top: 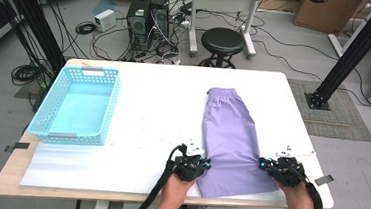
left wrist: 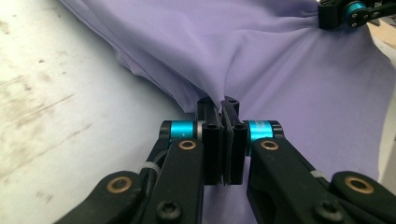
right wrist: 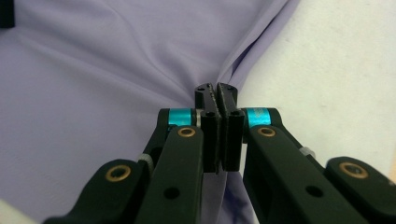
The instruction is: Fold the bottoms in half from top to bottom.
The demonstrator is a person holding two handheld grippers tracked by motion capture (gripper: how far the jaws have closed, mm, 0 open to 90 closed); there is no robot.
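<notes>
Both grippers — L [left wrist: 223,106], R [right wrist: 217,93] — clamp purple shorts [top: 231,138]; high view adds blue basket [top: 53,101].

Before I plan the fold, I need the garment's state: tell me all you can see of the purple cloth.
The purple cloth looks like thin, soft knit shorts, gathered waistband at the far end. It lies flat lengthwise on the white table, right of centre. The left gripper and right gripper are each shut on a near side edge, puckering the fabric.
</notes>
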